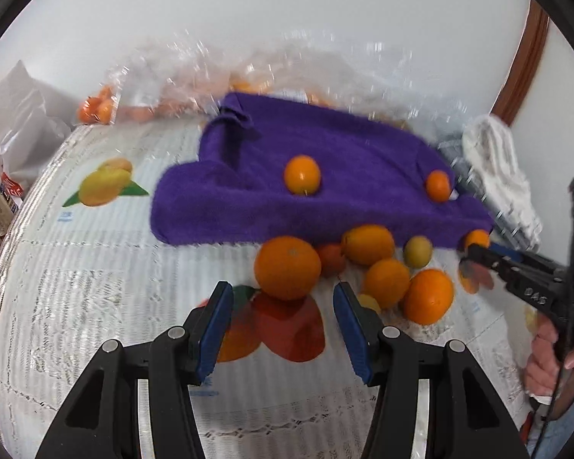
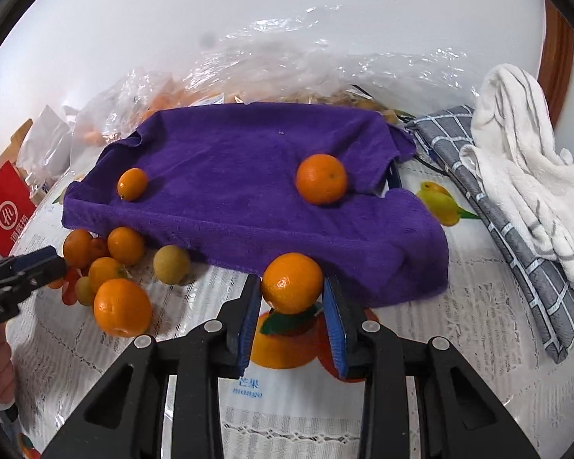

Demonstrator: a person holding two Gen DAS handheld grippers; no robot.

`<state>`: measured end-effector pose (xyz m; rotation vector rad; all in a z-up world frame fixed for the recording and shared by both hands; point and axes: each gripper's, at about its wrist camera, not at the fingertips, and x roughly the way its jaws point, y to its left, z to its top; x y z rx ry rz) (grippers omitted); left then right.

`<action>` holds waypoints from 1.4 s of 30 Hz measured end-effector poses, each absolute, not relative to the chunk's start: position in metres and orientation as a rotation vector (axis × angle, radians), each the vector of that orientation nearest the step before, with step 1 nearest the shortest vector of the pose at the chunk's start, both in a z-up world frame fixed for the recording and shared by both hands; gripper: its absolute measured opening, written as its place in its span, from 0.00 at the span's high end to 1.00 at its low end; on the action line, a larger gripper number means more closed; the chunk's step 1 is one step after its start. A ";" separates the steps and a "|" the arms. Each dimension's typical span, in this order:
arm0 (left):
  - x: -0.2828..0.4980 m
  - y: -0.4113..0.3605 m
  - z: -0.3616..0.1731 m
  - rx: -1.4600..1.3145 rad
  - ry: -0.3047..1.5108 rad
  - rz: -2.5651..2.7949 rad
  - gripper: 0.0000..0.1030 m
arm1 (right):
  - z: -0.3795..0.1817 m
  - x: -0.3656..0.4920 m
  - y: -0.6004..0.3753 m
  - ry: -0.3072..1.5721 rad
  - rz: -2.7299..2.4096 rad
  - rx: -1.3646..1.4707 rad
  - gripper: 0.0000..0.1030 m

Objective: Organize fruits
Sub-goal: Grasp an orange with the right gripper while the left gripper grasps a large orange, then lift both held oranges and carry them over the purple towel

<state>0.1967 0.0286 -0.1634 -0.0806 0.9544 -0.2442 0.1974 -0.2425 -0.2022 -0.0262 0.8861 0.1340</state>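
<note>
While its blue pads are pressing on either side of an orange, the right gripper is clenching the fruit at the near edge of a purple towel, just above a printed mango picture on the tablecloth. On the towel itself, a larger orange is sitting at 1 o'clock from the gripped fruit and a small kumquat-sized one at 10 o'clock. Off the towel's edge at 9 o'clock, a loose cluster of oranges is lying on the cloth, with a yellow-green round fruit at its right side.

Seen from the left wrist camera, the left gripper is standing with its jaws apart, its blue pads touching nothing; a big orange is resting on the tablecloth just ahead of the gap, at 12 o'clock. The other loose fruit is lying at 2 o'clock from it, against the towel's hem. The right gripper is entering this view from 3 o'clock, with a person's hand on its handle; what is between its tips is blurred here.

Beyond the towel at 12 o'clock, crumpled clear plastic bags are holding more orange fruit. A grey checked cloth and a white towel are lying at 2 o'clock, and a red box is standing at 9 o'clock in the right wrist view.
</note>
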 end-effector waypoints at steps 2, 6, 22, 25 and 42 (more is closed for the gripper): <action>0.205 0.019 -0.166 -0.034 0.994 -0.211 0.49 | -0.206 0.198 -0.242 0.904 0.131 -0.034 0.68; 0.218 0.012 -0.169 -0.009 1.011 -0.166 0.49 | -0.209 0.198 -0.235 0.906 0.122 -0.080 0.68; 0.214 0.004 -0.175 0.014 0.958 -0.163 0.49 | -0.220 0.209 -0.235 0.933 0.080 -0.050 0.67; 0.213 0.008 -0.173 -0.006 0.949 -0.148 0.60 | -0.220 0.209 -0.238 0.932 0.090 -0.025 0.68; 0.198 0.027 -0.144 -0.091 0.731 -0.126 0.63 | -0.196 0.190 -0.236 0.799 0.164 0.014 0.68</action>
